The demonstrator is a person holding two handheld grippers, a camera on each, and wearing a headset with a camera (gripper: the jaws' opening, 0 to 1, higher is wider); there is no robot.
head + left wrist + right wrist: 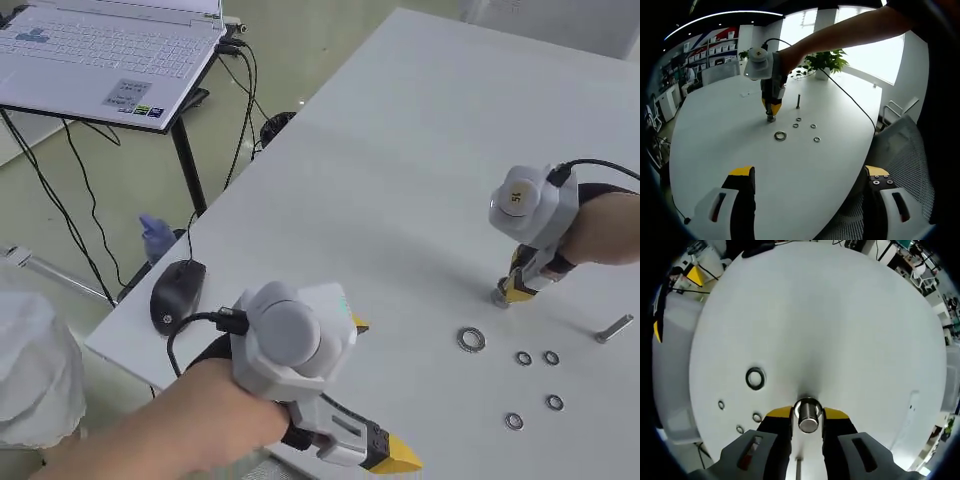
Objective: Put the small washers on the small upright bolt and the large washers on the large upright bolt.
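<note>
1. Small washers [514,421] lie loose on the table [400,150], past the left gripper [808,172], whose jaws gape wide, holding nothing.
2. The large washer [471,340] lies flat beside them.
3. The right gripper [517,288] clamps the large bolt [808,417], head down.
4. The small bolt [798,101] stands nearby.

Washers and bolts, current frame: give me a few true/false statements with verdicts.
1. The right gripper has its fingers closed on the large bolt. True.
2. The left gripper holds a washer. False: its fingers are open and empty.
3. Four small washers lie loose on the table. True.
4. The large washer sits on a bolt. False: it lies flat on the table.
</note>
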